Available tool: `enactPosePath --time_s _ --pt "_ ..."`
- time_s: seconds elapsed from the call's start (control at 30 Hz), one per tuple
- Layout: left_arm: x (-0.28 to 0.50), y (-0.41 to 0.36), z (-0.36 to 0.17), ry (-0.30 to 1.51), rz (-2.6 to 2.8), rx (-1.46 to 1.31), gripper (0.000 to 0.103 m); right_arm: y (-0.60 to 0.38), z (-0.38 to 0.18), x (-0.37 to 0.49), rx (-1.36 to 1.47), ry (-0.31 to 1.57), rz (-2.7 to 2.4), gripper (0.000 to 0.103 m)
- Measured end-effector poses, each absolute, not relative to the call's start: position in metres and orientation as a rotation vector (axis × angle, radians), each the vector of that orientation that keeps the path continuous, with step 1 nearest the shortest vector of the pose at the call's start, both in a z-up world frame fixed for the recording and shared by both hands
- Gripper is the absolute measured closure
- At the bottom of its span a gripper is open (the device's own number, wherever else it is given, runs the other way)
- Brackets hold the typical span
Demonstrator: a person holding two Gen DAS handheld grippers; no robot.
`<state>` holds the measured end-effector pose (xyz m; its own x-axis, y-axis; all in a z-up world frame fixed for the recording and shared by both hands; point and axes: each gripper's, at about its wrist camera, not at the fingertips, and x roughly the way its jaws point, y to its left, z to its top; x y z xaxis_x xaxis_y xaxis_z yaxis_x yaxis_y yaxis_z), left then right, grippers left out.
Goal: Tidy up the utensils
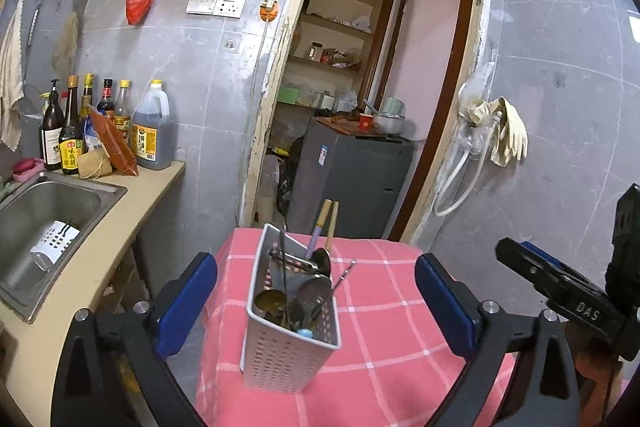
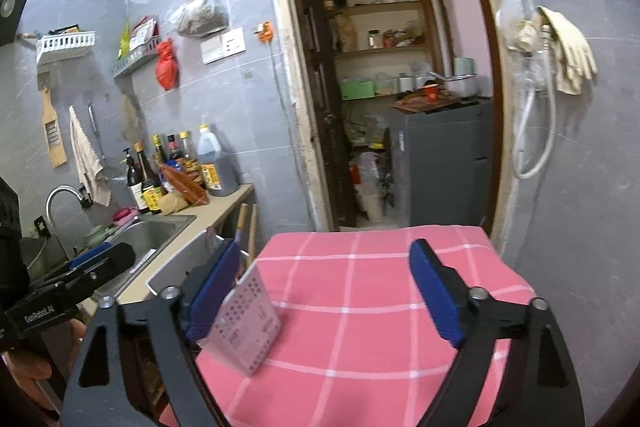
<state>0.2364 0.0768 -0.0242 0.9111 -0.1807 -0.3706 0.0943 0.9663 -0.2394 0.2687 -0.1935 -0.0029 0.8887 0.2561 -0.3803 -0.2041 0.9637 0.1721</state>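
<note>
Pink checked cloth (image 1: 400, 327), utensil holder (image 1: 288, 347) half-hidden beyond right gripper (image 2: 324, 303), both grippers (image 1: 316, 307) agape, empty.

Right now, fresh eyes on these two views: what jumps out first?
The white perforated plastic utensil caddy, packed with metal spoons and wooden chopsticks, stands upright on the pink checked tablecloth, between the wide-open blue-padded left gripper. The right gripper is open too, empty over the cloth. Left of the table, a second white caddy lies in the steel sink.
</note>
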Motion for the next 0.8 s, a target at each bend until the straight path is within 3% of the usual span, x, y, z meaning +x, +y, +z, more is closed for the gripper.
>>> enactPosePath --time_s 0.23,0.8 --pt "0.208 0.062 -0.021 0.402 -0.128 -0.214 0.000 -0.218 0.002 0.238 0.126 0.408 0.214 0.003" --pt "0.089 0.021 -0.008 0.410 -0.068 -0.189 0.000 -0.272 0.017 0.121 0.115 0.397 0.191 0.001"
